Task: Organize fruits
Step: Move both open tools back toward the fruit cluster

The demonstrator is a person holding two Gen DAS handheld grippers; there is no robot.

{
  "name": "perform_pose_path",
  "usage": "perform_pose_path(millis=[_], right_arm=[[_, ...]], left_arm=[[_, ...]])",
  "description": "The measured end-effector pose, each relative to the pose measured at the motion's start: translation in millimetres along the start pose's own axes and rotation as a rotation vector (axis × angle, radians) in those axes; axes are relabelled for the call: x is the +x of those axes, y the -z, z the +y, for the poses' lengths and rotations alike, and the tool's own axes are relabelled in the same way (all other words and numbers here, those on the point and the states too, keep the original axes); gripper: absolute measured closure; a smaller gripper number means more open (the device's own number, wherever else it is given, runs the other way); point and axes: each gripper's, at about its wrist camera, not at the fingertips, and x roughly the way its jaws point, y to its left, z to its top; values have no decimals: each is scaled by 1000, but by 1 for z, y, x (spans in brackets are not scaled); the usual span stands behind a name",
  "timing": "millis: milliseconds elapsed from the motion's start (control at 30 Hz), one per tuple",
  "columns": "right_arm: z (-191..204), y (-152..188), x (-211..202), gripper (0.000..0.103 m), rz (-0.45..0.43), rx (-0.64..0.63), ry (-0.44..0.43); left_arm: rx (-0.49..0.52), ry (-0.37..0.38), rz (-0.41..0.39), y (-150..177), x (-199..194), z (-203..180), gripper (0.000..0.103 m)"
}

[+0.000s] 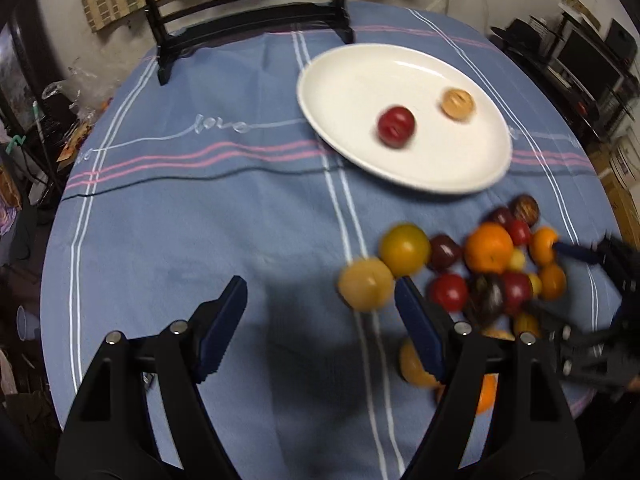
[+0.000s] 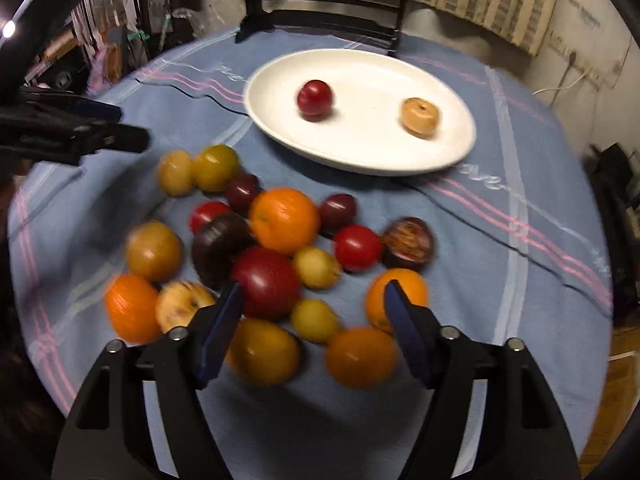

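Fruits [image 2: 280, 260] lie in a loose heap on the blue tablecloth [image 1: 200, 220], toward the near edge of the round table; the heap holds oranges, red and dark plums, and yellow fruits, many touching one another. A white oval plate [image 2: 448, 160] sits further in, toward the far edge by a dark chair [image 1: 248, 4], and carries two pieces well apart: a red plum [image 2: 315, 98] and a tan fruit [image 2: 420, 115]. The right gripper [image 2: 314, 304] hangs over the near side of the heap with its jaws apart and nothing clamped; several fruits show in the gap between them, but no pad presses on any. The left gripper [image 1: 320, 300] stands beside the heap over bare cloth, jaws likewise apart and empty, with a pale yellow fruit [image 1: 365, 284] just beside its right finger. Judged risks: the fruits are round and packed close, so closing on one may nudge its neighbours and send them rolling toward the table edge; a finger may catch two fruits at once; soft plums may bruise under a hard squeeze; both grippers working the same heap may collide.
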Motion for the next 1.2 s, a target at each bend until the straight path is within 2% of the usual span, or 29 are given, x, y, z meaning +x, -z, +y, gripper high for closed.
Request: perform_pose_path(millis=[100,133,200,300,400,433,500,533,567,633,700,733,800,867,967,1000,1067,1100,1200], right_arm=[[-28,11,-14,31,15,56,88],[-41,17,-13,30,56,80,119],[-53,20,-24,30,48,133,94],[-34,3,-36,29,-36,107,28],[-3,-22,-17,29,-61,75,-40],[6,-25,-8,29,-57,52,-38],[14,-22,11,28,-12,4,-19],[14,-16,13,24,-16,-4,-65],[9,-10,12,14,-3,7,-68],[-2,1,2,7,0,25,-21],[-24,16,-3,7,25,56,79],[-29,21,-3,7,39,76,96],[-53,31,-8,7,53,165,72],[-63,33,-19,7,29,200,56],[-64,35,-33,7,18,224,30],[-60,36,-37,7,12,225,20],[-56,43,-47,7,13,218,-1],[-52,48,-50,7,16,213,-6],[-33,62,-55,7,43,192,-46]], left_arm=[[33,24,8,9,0,-15,25],[39,29,10,10,0,-19,25],[64,45,7,10,1,-30,25],[82,62,-13,4,5,-46,25],[98,62,-24,-8,15,-63,25],[104,65,-30,-13,20,-70,25],[98,55,-17,-17,29,-72,25],[94,52,-9,-17,32,-69,25],[86,50,-4,-16,34,-67,25],[80,63,-2,-13,34,-61,25],[89,65,-5,-11,32,-60,25],[96,71,-9,-11,32,-61,25],[109,87,-9,-15,35,-71,25],[134,94,-7,-17,37,-85,25],[248,9,10,-9,40,-104,25],[270,8,26,-2,41,-101,25],[247,39,76,10,45,-85,25],[245,52,58,17,39,-75,24],[217,30,51,27,26,-55,24]])
